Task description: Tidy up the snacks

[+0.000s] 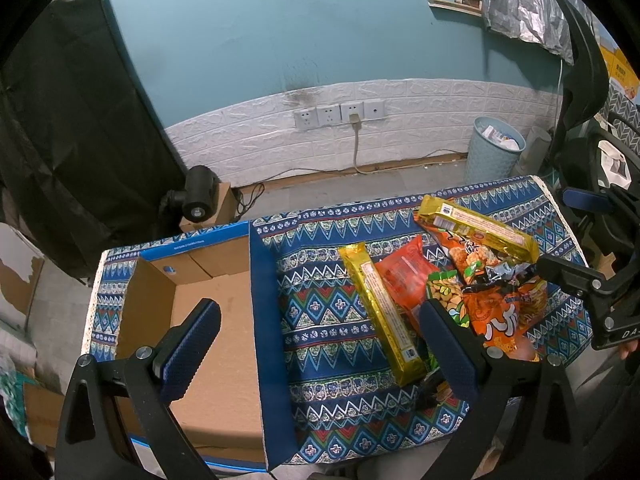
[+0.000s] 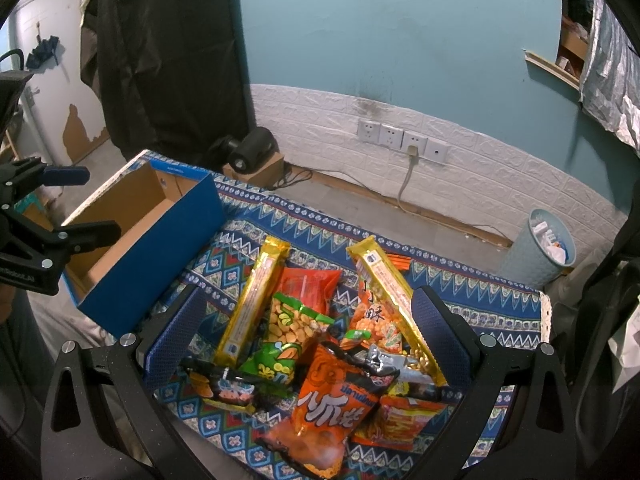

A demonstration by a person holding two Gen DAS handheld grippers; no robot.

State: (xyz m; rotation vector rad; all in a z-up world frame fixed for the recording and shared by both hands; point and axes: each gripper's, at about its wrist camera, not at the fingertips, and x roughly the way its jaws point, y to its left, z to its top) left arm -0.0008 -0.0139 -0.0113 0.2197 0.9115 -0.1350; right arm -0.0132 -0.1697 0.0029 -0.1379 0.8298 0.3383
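A pile of snack packs lies on the patterned cloth (image 1: 332,340): two long gold bars (image 1: 384,312) (image 2: 252,304), a red pack (image 1: 404,280), a green peanut bag (image 2: 292,320), and orange bags (image 2: 332,404). An open blue cardboard box (image 1: 208,320) (image 2: 148,240) stands to the left of the pile and holds nothing. My left gripper (image 1: 320,344) is open, straddling the box's right wall. My right gripper (image 2: 304,332) is open above the pile, holding nothing. The right gripper also shows in the left wrist view (image 1: 576,280), and the left gripper in the right wrist view (image 2: 68,220).
A light blue waste bin (image 1: 494,148) stands on the floor behind the table. A black lamp on a small carton (image 1: 198,200) sits behind the box. Wall sockets with a cable (image 1: 340,114) are on the white brick wall. A black curtain (image 1: 72,128) hangs at left.
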